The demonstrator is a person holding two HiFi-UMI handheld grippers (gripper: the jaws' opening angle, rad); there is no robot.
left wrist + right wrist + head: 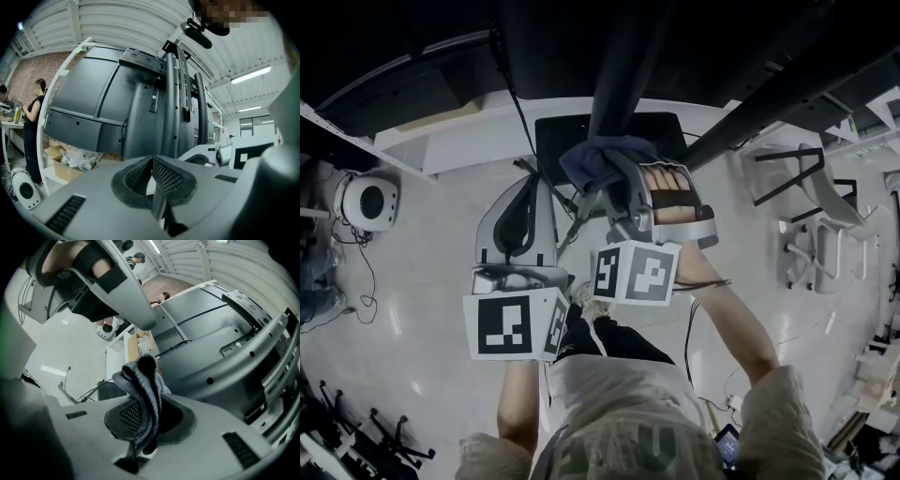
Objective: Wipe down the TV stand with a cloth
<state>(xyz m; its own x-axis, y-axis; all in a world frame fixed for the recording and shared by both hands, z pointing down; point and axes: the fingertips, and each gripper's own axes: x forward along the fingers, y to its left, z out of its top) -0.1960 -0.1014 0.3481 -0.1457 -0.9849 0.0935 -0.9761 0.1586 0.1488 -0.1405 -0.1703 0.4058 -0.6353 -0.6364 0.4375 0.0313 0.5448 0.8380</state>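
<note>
The right gripper [144, 411] is clamped on a dark blue-grey cloth [139, 380]. The cloth is bunched between the pads and sticks out in a folded lump past the tips. A hand [673, 194] grips its handle.

The left gripper [153, 164] has its pads pressed together with nothing between them. It hangs just beside the right one, a little lower in the head view.

The cloth sits close to the black post of the TV stand [623, 66], above the stand's flat dark base [661, 127]. Whether it touches the post cannot be told.

Both grippers point at the back of the TV [89, 98], which is mounted on the stand.

A white round device [366, 202] rests on the pale floor [422, 272] well off to the left. A person [33, 117] stands at a bench in the background.
</note>
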